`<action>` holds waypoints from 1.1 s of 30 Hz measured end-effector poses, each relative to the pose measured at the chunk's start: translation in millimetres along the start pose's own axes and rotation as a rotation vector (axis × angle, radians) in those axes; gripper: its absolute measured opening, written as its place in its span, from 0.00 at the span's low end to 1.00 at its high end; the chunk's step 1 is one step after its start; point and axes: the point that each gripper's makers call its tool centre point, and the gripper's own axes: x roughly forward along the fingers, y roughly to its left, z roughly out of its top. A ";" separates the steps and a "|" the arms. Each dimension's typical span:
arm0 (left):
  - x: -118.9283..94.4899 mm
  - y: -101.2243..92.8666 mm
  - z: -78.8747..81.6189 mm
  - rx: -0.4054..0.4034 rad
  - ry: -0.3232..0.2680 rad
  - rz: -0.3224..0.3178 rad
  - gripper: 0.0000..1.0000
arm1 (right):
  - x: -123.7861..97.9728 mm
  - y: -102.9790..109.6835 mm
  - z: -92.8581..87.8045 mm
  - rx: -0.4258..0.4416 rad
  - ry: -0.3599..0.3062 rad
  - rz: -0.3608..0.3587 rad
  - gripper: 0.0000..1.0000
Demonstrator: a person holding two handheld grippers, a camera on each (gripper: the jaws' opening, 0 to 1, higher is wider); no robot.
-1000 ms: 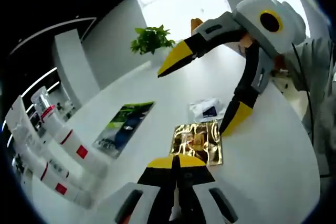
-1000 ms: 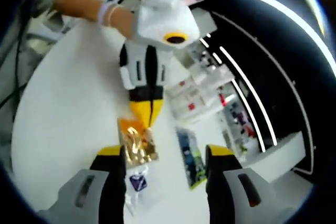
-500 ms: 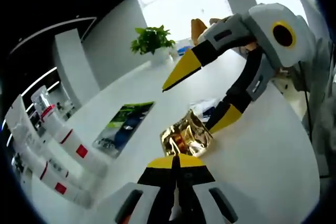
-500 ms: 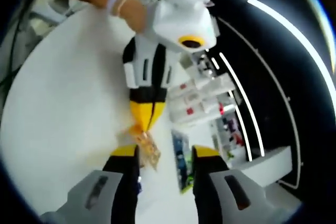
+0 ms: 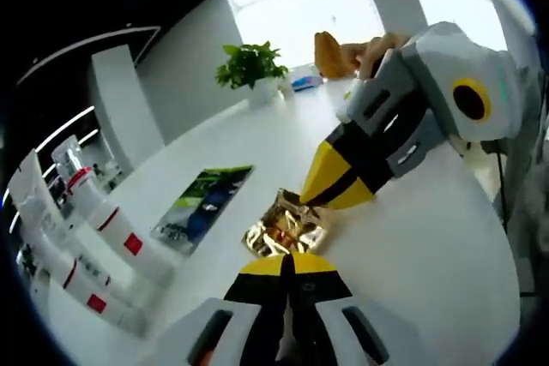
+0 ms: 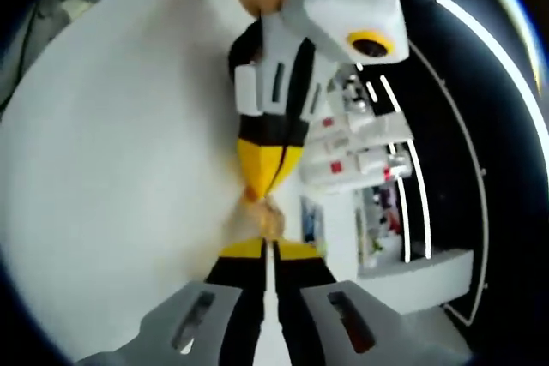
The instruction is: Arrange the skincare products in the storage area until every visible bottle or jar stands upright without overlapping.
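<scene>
Both hand-held grippers are clenched on the same gold foil sachet point(image 5: 287, 231): the left hand-held gripper point(image 5: 288, 265) pins its near edge just above the white counter point(image 5: 429, 246), while the right hand-held gripper point(image 5: 319, 195) bites the far edge and raises it, crumpling the foil between them. The two-ended hold looks meant to lift the floppy packet clear and control it for setting down elsewhere. White tubes with red bands point(image 5: 107, 229) stand in a row well apart at the counter's edge, beside a green leaflet point(image 5: 202, 205) lying flat
</scene>
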 end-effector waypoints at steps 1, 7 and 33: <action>0.6 -2.4 1.1 -0.042 -0.012 -0.023 0.00 | -0.4 0.5 -0.3 0.000 0.002 0.002 0.01; -12.6 17.9 35.2 -0.228 -0.212 -0.015 0.17 | -9.8 -15.4 2.7 -0.045 -0.012 -0.120 0.00; -56.2 0.4 83.8 -0.847 -0.556 -0.509 0.00 | -41.8 -73.0 37.5 -0.209 -0.113 -0.579 0.01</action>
